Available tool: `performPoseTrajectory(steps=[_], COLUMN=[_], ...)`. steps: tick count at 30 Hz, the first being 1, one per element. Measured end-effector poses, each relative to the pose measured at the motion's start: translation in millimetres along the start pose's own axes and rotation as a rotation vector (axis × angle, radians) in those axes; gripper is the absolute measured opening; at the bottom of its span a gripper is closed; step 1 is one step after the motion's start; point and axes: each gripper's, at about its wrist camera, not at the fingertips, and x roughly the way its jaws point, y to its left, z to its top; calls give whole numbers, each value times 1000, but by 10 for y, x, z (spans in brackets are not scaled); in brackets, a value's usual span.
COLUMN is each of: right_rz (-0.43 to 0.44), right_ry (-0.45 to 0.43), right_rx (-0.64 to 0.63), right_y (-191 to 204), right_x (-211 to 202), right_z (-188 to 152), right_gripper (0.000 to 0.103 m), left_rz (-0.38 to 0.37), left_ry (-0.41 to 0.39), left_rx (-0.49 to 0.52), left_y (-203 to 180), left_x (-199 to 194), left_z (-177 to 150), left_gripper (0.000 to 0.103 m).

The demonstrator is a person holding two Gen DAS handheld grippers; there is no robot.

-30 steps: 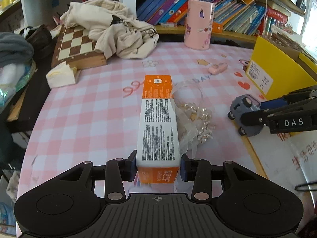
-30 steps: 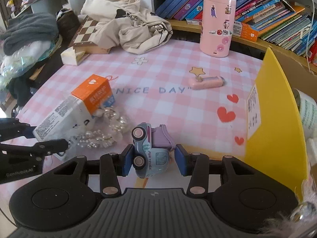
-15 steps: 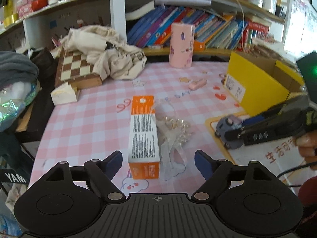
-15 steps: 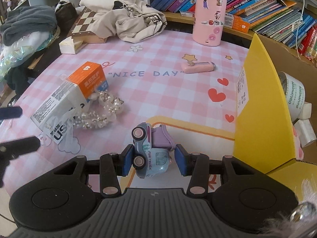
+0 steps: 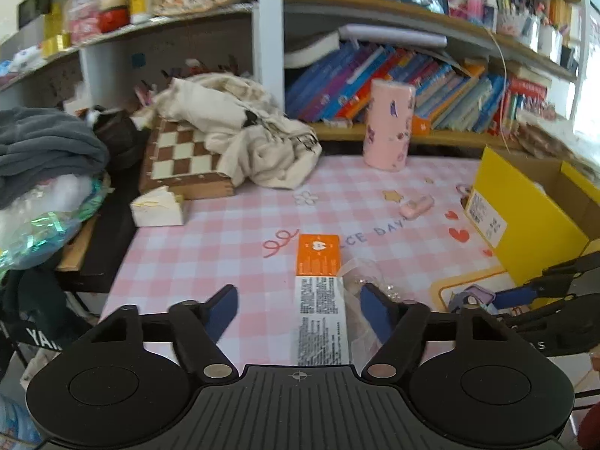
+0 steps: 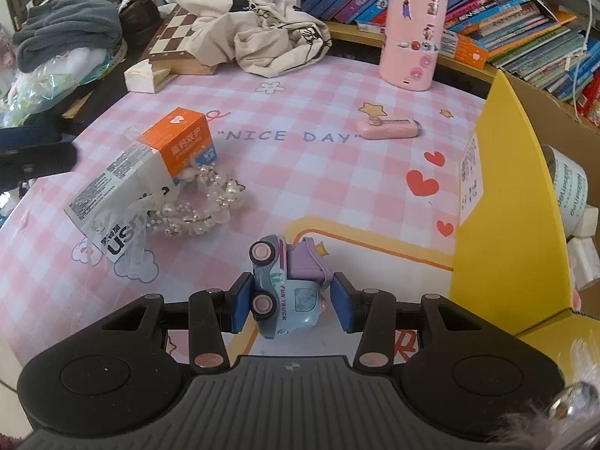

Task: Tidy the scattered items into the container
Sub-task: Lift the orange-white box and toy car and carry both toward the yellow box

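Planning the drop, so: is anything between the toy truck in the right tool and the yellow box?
Only the yellow box's own near wall; the toy truck, clamped in the right tool, must clear its upper edge. Nothing else visible intervenes.

Chessboard (image 6: 176,39) under a crumpled cream garment (image 6: 255,28), grey fleece (image 6: 65,32) at left — leaning books (image 5: 431,90) on the shelf behind
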Motion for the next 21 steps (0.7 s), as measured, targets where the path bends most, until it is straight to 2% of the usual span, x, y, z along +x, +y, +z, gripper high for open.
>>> performPoseTrajectory(steps=[3,6,8,9,15,21], right_rz=[11,22,24,30,51,60], right_ry=[1,2,7,10,7,14], right_rx=[-8,-13,-16,-14,-42,-76], right_y=[-5,-23,-39,-54,-75,-68], right_x=[15,25,40,51,58,100], right_z=[12,24,23,21,30,54], right_gripper=[42,42,42,42,42,42], left_rz=[-6,-18,-6,7,37,30], left_ry=[64,95,122,138,207,230], left_rx=[31,64,93,105,185,166], left_y=[-59,-130,-176,-189,-258,-253], left_x=[190,291,365,409,554,700], left_z=[23,16,12,10,2,19], left_gripper=[57,57,51,44,42,42])
